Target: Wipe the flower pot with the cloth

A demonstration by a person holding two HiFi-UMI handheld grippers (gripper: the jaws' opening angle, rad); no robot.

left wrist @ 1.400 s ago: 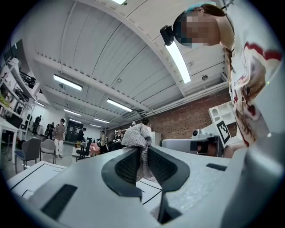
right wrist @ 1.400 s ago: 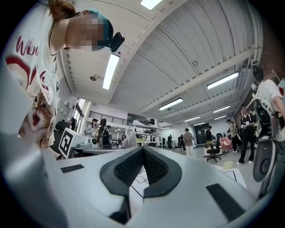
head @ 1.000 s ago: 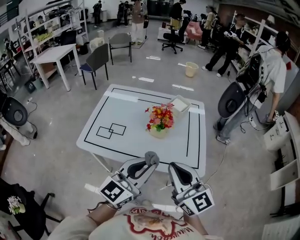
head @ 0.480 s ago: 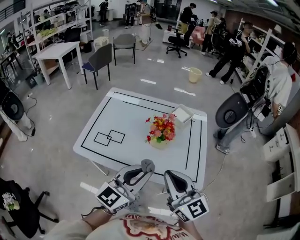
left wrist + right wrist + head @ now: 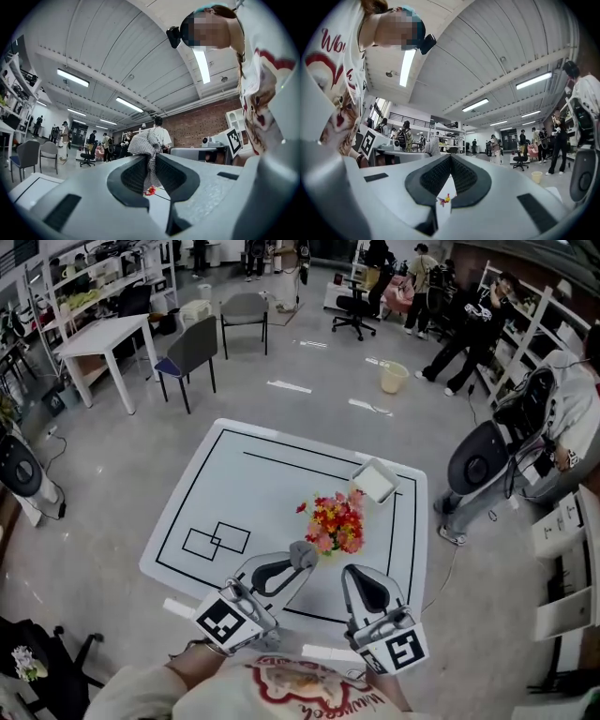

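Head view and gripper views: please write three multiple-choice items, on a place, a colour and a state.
1. The flower pot stands on: A) the floor B) the white table C) a chair
2. What colour is the cloth? A) grey B) blue C) red
3. How are the jaws of the right gripper? A) wide apart B) together, empty C) closed on the cloth

1 B: the head view shows it on the tabletop. 2 A: grey fabric is pinched in the jaws of the left gripper. 3 B: its jaws meet, nothing between.
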